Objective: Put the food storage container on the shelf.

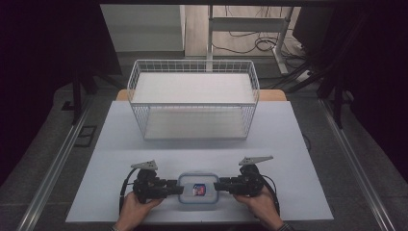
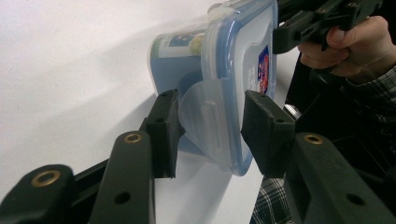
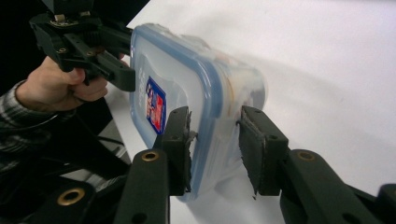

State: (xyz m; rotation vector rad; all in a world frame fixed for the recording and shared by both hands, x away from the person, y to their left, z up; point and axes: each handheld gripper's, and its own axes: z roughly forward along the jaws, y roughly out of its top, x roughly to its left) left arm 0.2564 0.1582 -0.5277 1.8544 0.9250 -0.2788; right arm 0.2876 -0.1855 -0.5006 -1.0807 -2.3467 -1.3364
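Both grippers, left (image 1: 179, 188) and right (image 1: 217, 185), fingers open around clear rectangular box (image 1: 197, 189) ends; white wire basket (image 1: 192, 98) behind on counter (image 1: 120, 139).

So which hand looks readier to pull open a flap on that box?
Probably the left: its hand-held gripper's jaws stand either side of the flap, which flares out from the box. The right hand-held gripper brackets the lid rim instead.

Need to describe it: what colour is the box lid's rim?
Blue, on a clear lid; clearest in the right gripper view.
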